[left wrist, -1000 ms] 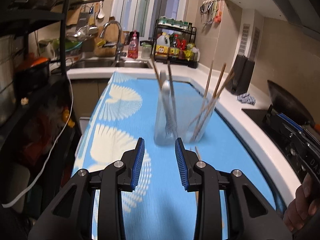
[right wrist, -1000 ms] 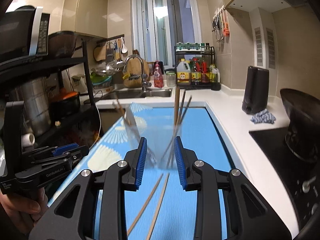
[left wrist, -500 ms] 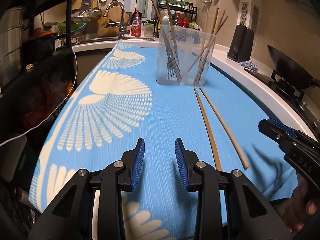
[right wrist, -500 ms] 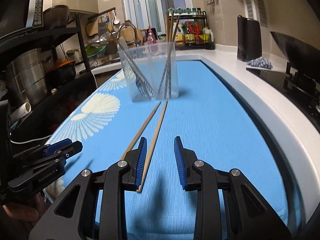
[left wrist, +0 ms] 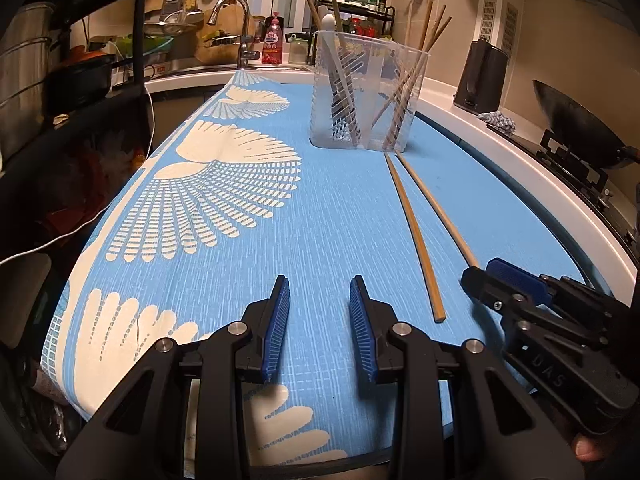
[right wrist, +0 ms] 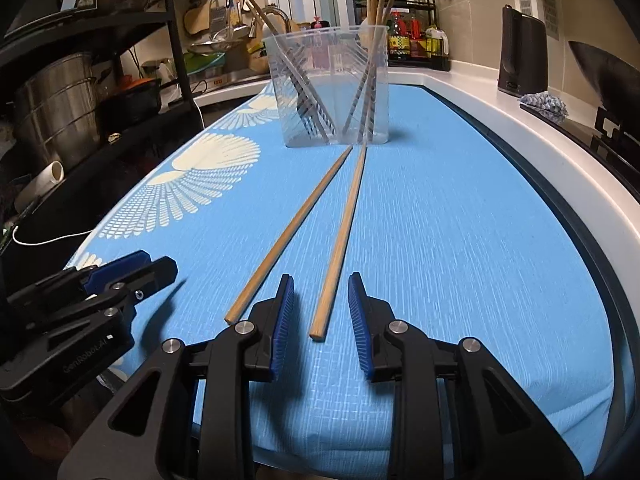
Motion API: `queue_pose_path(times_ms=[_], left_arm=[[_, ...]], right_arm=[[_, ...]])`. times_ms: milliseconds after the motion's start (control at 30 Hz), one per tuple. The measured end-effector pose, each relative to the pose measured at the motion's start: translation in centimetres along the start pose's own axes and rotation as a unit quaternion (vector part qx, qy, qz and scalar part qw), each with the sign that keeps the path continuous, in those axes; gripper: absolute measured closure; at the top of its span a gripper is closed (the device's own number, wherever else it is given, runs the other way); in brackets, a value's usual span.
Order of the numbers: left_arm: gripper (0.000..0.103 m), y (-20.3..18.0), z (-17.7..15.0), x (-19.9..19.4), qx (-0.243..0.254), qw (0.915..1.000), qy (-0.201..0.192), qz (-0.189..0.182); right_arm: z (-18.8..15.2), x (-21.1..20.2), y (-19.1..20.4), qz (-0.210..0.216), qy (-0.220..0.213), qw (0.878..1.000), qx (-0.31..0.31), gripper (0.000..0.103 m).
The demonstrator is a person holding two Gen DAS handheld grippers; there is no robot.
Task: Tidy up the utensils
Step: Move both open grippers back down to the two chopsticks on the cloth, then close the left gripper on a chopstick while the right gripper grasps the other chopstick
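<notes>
- Left tongs [left wrist: 315, 292]: bottom centre of the left wrist view, low over the blue cloth [left wrist: 320, 216]; blue pads spread apart, nothing but cloth between them.
- Right tongs [right wrist: 320, 292]: bottom centre of the right wrist view, pads spread and gripping nothing. The near end of one chopstick [right wrist: 340, 244] lies on the cloth in the gap between the pads, touching neither.
- Second chopstick [right wrist: 288, 232]: just left of the first, its near end beside the outer face of the left pad. Both sticks lie flat, converging toward the top of the frame until they nearly meet at the foot of the clear holder [right wrist: 328, 92].
- Clear holder: upright at upper centre of both views, on the cloth. One side holds dark-handled utensils leaning left; the other holds several wooden chopsticks leaning right, tips above the rim.
- In the left wrist view the two loose chopsticks run from the holder's base toward the lower right; the right tongs sit at the right edge, over the end of the nearer-right stick.
- Desk [right wrist: 500, 92]: white rim curves along the right; a dark wok [left wrist: 580, 132] at the right edge, a sink tap [left wrist: 236, 24] at upper left.
</notes>
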State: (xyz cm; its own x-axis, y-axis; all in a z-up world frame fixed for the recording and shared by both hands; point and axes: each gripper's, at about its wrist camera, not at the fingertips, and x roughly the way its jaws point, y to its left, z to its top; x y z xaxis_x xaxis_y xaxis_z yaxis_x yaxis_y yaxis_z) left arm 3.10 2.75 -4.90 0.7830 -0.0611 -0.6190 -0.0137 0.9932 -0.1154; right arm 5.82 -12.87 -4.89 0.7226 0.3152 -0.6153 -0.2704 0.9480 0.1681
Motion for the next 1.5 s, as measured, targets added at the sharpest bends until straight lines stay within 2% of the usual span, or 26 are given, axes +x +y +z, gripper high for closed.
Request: queue_pose_path(times_ms=[233, 300, 367, 433, 1100, 1300, 1400, 1500], left_arm=[[0.071, -0.8, 0.0, -0.3, 0.001, 0.9999, -0.007, -0.013], [0.071, -1.4, -0.1, -0.3, 0.003, 0.9997, -0.009, -0.023], [0.071, -2.0, -0.1, -0.2, 0.008, 0.9994, -0.013, -0.033], [0.071, -2.6, -0.1, -0.3, 0.011, 0.9989, -0.018, -0.043], [0.071, -5.3, -0.5, 1.1, 0.038, 0.9966, -0.023, -0.069], [0.071, -5.7, -0.7, 1.8, 0.052, 0.9969, -0.015, -0.058], [0.078, -5.7, -0.7, 1.8, 0.055, 0.9971, -0.015, -0.051], [0.091, -5.5, -0.6, 1.9, 0.053, 0.9974, -0.012, -0.047]], right_arm=[[-0.2, 0.1, -0.8, -0.018, 0.002, 1.0, 0.002, 0.075], [-0.2, 0.1, -1.0, -0.018, 0.003, 1.0, 0.006, 0.08], [-0.1, 0.0, -1.2, -0.015, 0.005, 1.0, 0.008, 0.093], [0.0, -0.1, -1.3, -0.018, 0.004, 1.0, 0.008, 0.096], [-0.6, -0.7, -3.7, -0.046, 0.003, 0.998, 0.03, 0.096], [-0.6, -0.7, -3.9, -0.047, 0.004, 0.998, 0.029, 0.096], [-0.6, -0.6, -3.9, -0.047, 0.005, 0.998, 0.028, 0.096], [-0.6, -0.7, -3.9, -0.047, 0.006, 0.998, 0.027, 0.096]])
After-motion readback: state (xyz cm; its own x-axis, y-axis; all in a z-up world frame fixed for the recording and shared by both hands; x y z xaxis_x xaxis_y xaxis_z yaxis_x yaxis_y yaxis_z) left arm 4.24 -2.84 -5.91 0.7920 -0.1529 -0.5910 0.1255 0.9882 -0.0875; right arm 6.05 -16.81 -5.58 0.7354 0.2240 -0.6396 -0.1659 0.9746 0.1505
